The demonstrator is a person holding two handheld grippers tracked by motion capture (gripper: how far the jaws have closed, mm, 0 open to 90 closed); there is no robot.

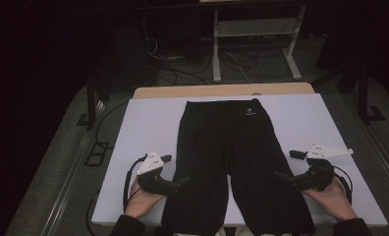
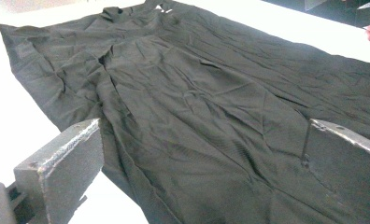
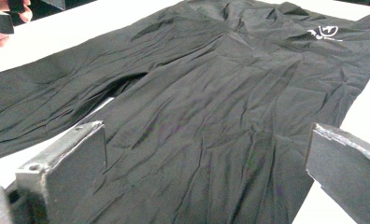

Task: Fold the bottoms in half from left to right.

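A pair of black trousers (image 1: 232, 147) lies flat on the white table (image 1: 148, 123), waistband at the far end and both legs running toward me. A small white logo (image 1: 250, 111) sits near the waistband. My left gripper (image 1: 181, 182) points right over the outer edge of the left leg, jaws wide apart above the cloth (image 2: 197, 93) and holding nothing. My right gripper (image 1: 280, 175) points left at the outer edge of the right leg. Its jaws also stand open over the fabric (image 3: 220, 84), and the logo (image 3: 324, 31) lies beyond them.
A wooden strip (image 1: 182, 92) runs along the table's far edge. Beyond it stand the white legs of another desk (image 1: 251, 29), with cables (image 1: 182, 73) on the dark floor. Bare white tabletop flanks the trousers on both sides.
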